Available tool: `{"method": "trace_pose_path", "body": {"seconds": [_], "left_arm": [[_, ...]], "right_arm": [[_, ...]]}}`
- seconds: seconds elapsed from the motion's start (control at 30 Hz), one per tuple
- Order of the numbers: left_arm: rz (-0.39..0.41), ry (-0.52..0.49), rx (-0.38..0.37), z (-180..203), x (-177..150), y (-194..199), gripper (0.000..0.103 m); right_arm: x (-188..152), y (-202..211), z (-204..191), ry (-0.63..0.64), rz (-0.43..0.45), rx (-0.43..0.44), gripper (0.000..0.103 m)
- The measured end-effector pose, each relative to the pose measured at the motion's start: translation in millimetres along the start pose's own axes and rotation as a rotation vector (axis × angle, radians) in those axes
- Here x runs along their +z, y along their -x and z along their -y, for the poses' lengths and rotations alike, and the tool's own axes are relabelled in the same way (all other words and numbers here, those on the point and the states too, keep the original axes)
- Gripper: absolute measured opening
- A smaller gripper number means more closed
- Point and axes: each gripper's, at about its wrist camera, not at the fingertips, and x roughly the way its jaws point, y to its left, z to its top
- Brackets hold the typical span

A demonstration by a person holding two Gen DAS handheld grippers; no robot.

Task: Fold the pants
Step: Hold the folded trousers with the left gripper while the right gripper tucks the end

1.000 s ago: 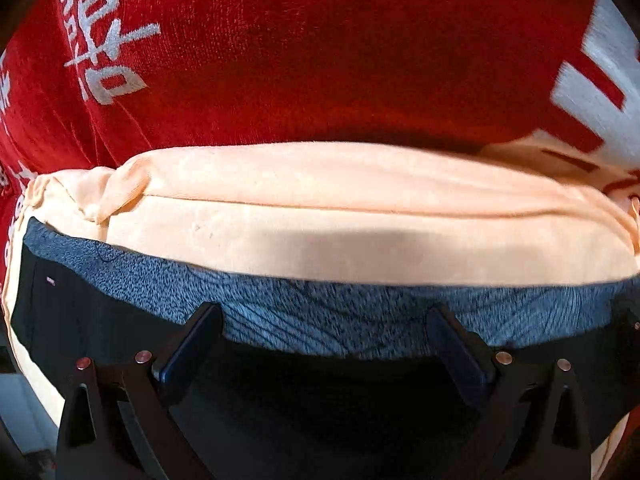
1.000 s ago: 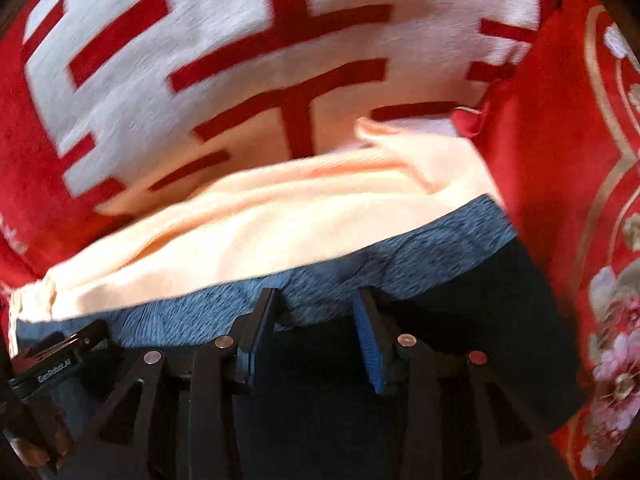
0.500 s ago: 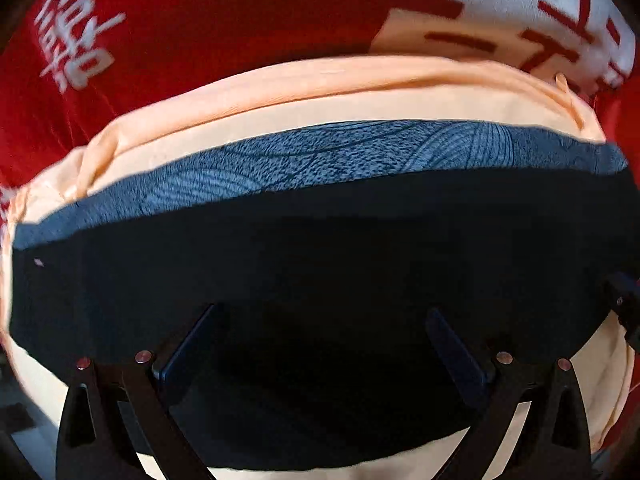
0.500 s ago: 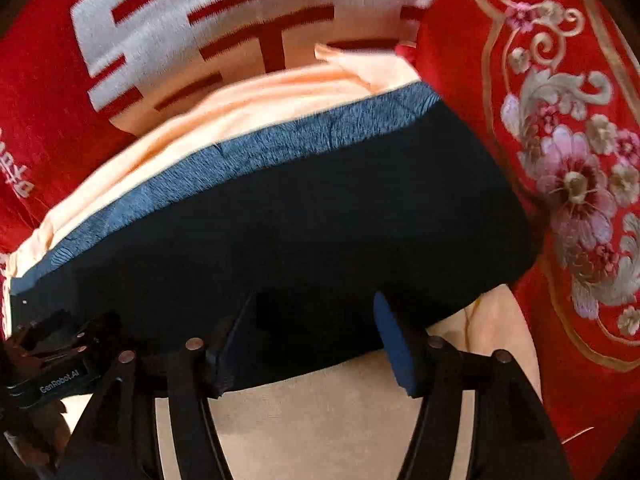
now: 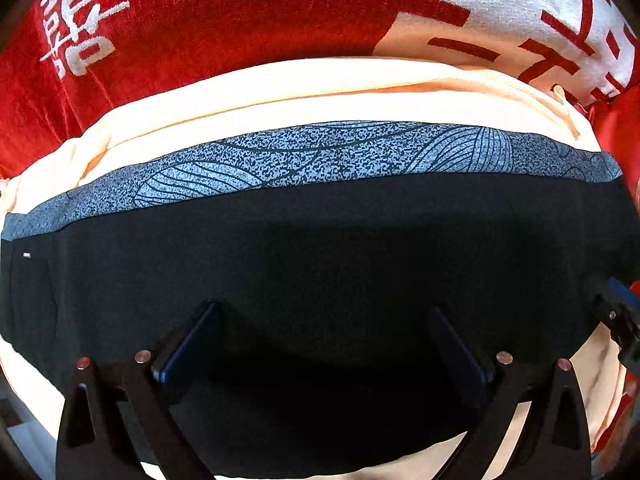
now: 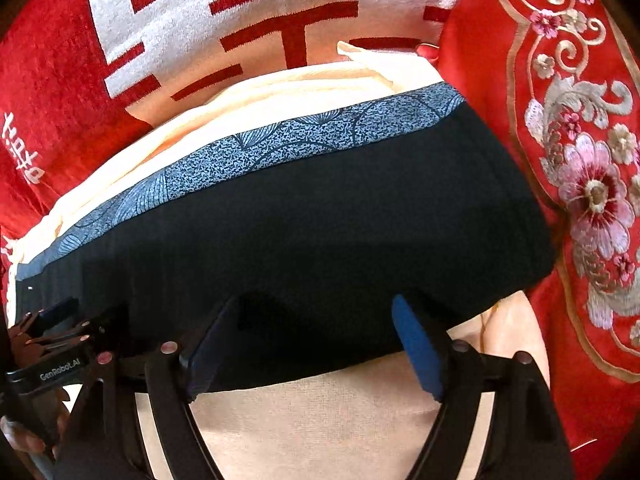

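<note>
The black pants (image 5: 320, 248), with a blue-grey patterned waistband (image 5: 320, 152), lie folded flat on a peach garment (image 5: 280, 92). My left gripper (image 5: 324, 344) hangs over the dark cloth pointing down, jaws wide, nothing pinched between the fingers (image 5: 188, 344). In the right wrist view the same pants (image 6: 320, 220) and waistband (image 6: 280, 140) run slantwise. My right gripper (image 6: 312, 344) hovers at their near edge, its jaws opening. The black cloth lies under them and the pads (image 6: 416, 344) do not press on it. The left gripper (image 6: 60, 332) shows at the lower left there.
A red blanket (image 5: 220, 12) with white characters (image 6: 240, 8) lies beyond the clothes. A red embroidered flower cloth (image 6: 580, 160) borders the pants on the right. The peach garment (image 6: 320, 420) sticks out beneath the pants' near edge. The right gripper's tip (image 5: 618, 312) shows at the right edge.
Both grippers drew back from the waistband toward the pants' near edge. The right jaws widened and let go of the cloth. The left jaws stayed wide.
</note>
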Motion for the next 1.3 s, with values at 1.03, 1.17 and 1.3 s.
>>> {"method": "trace_pose_path", "body": {"seconds": [1.03,1.17,1.3], "left_arm": [[-0.017,0.005,0.020,20.1,18.6,-16.0,0.103],[-0.017,0.007,0.024,19.8,18.6,-17.9,0.103],[-0.020,0.007,0.026,19.6,19.4,-20.3,0.103]], "right_arm": [[-37.3,39.6,53.4,-0.249,-0.020,0.229,0.082],[-47.8,36.2,60.9,-0.311,-0.030,0.303,0.083],[-52.0,31.0,68.8,-0.373,-0.037,0.356,0.083]]}}
